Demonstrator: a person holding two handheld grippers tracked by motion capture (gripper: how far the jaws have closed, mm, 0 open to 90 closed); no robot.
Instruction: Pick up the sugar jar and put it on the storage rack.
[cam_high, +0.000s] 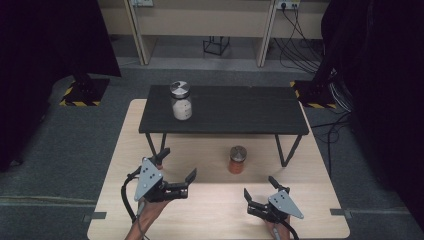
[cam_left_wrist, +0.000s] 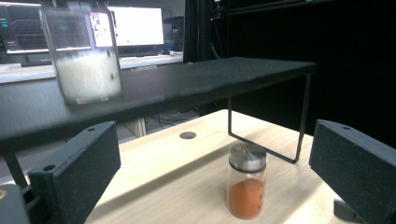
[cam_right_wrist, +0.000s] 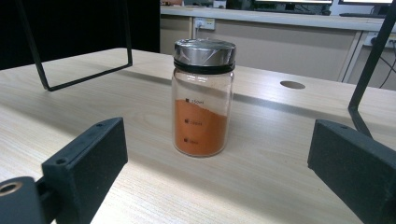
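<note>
On table: glass jar (cam_right_wrist: 202, 98), silver lid; orange powder, half full.

Support surfaces and load

Wooden table (cam_high: 150, 220) carries a black shelf (cam_high: 240, 112) and orange-powder jar (cam_high: 237, 160); white-powder jar (cam_high: 180, 101) stands on shelf.

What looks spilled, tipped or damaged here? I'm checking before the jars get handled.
Nothing stands out. The orange-powder jar stands upright and capped on the wooden table; the white-powder jar stands upright on the black shelf.
</note>
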